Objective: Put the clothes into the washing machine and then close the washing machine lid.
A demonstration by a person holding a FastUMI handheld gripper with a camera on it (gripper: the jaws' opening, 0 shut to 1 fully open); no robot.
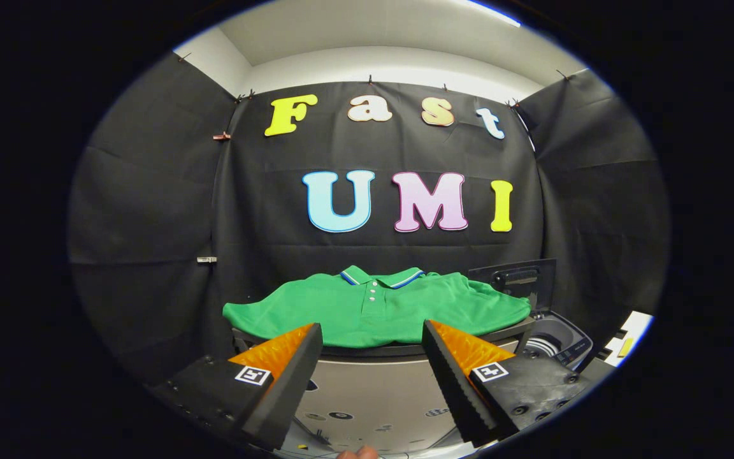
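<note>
A green polo shirt (376,309) with a blue-and-white trimmed collar lies spread flat on a dark raised surface (380,349), just beyond my fingertips. To its right stands the washing machine (555,338), its dark lid (517,280) raised upright behind the open tub. My gripper (372,333) is open, the two black fingers with orange sides spread wide apart and nothing between them. The fingers sit in front of the shirt, apart from it.
Black cloth walls close in the booth at the back and on both sides. A grey panel (367,395) with round marks fronts the surface under the shirt. A white object (628,338) with a yellow piece sits at the far right. A fingertip (357,452) shows below the fingers.
</note>
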